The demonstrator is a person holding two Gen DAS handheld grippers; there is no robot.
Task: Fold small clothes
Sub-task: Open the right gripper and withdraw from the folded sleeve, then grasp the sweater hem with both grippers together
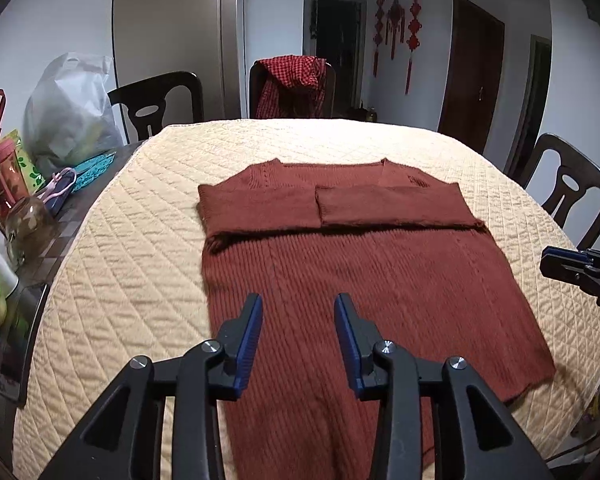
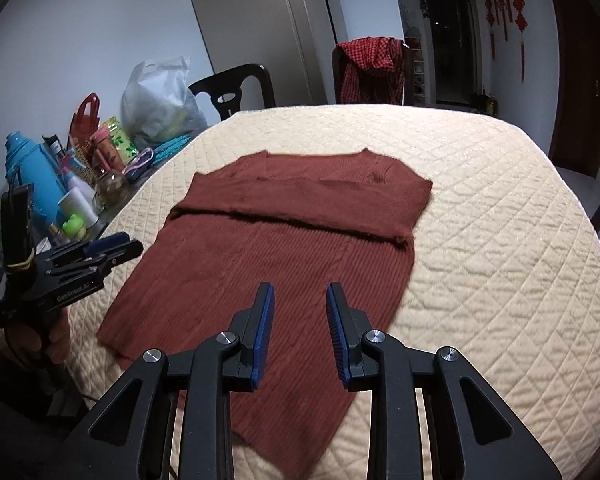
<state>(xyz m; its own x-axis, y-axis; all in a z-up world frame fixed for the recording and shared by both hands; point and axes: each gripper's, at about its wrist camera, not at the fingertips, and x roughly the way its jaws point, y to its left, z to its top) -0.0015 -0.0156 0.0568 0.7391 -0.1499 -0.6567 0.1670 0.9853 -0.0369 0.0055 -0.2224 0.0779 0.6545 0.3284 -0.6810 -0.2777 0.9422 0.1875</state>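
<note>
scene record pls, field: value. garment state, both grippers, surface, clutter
garment: brown knit sweater, flat, both sleeves folded across the chest
surface: cream quilted cover on the table
left gripper: open, empty, above the sweater's lower part
right gripper: open, empty, above the sweater's lower part
clutter: white plastic bag, blue thermos, bottles at the table's left edge
chairs: red checked cloth draped on the far one

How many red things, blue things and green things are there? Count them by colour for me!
Red or reddish: 4 - sweater, checked cloth on the chair, gift bag, wall knot ornaments as one group
Blue: 1 - flask
Green: 1 - frog toy
Total: 6
</note>
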